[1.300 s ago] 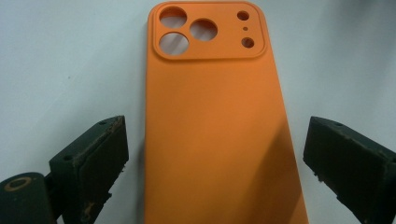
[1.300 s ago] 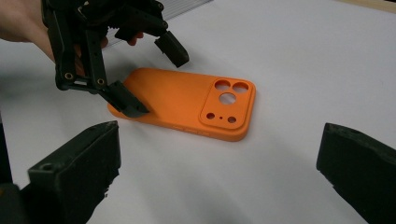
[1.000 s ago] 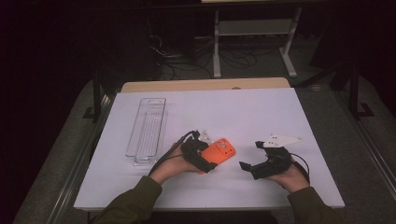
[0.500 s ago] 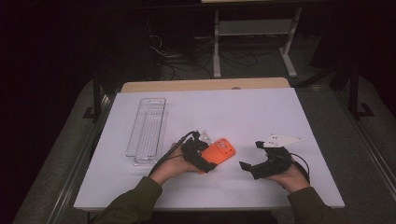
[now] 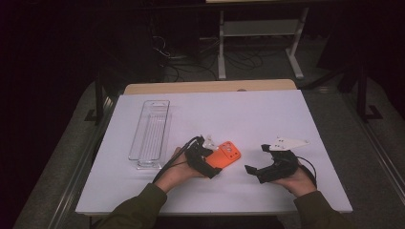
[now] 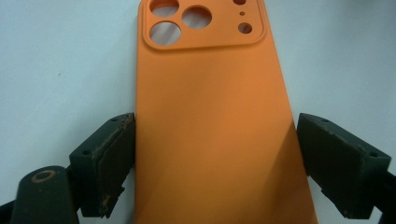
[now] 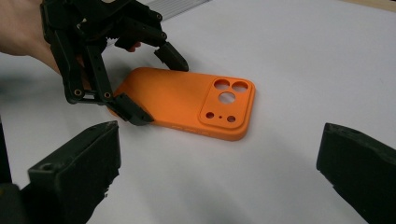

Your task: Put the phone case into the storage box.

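Observation:
An orange phone case (image 5: 228,153) lies back side up on the white table top (image 5: 248,114), its camera cut-outs pointing away from my left hand. My left gripper (image 5: 213,160) straddles the near end of the case (image 6: 210,70). Its left pad (image 6: 116,154) touches one long edge, while a thin gap remains at the right pad (image 6: 327,158), so it is open around the case. In the right gripper view the left gripper (image 7: 159,91) stands over the case (image 7: 187,105). My right gripper (image 5: 256,159) rests to the right of the case with its jaws wide open and empty (image 7: 219,154).
A long clear plastic tray (image 5: 150,133) lies on the left part of the table, left of my left hand. A wooden edge (image 5: 210,87) shows behind the white top. Dark floor, cables and a metal stand (image 5: 258,28) lie beyond.

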Available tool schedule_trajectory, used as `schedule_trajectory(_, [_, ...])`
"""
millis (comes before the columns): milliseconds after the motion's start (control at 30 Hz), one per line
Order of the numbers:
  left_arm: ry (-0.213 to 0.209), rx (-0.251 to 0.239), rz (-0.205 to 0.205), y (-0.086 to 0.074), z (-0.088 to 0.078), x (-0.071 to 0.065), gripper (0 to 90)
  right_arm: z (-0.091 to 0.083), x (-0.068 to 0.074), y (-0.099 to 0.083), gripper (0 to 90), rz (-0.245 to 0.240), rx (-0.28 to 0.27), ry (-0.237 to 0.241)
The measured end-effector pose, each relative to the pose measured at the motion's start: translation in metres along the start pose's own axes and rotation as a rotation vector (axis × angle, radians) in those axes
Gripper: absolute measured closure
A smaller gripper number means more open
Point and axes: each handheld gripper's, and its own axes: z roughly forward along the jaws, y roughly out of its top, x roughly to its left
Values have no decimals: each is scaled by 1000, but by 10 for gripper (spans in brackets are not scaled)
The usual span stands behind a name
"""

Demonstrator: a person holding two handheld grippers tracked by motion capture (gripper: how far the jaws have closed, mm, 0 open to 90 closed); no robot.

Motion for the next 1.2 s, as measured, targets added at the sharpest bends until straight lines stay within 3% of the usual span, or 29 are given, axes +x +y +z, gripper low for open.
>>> schedule_trajectory(367, [5,18,-11,3,0,0,151,1,1,1,0,-4,4,3])
schedule_trajectory(567, [-6,28,6,4,0,2,155,0,0,0,0,-1,2,2])
schedule_trajectory(1200, [0,-14,6,8,-15,12,161,0,1,1,0,0,-5,1])
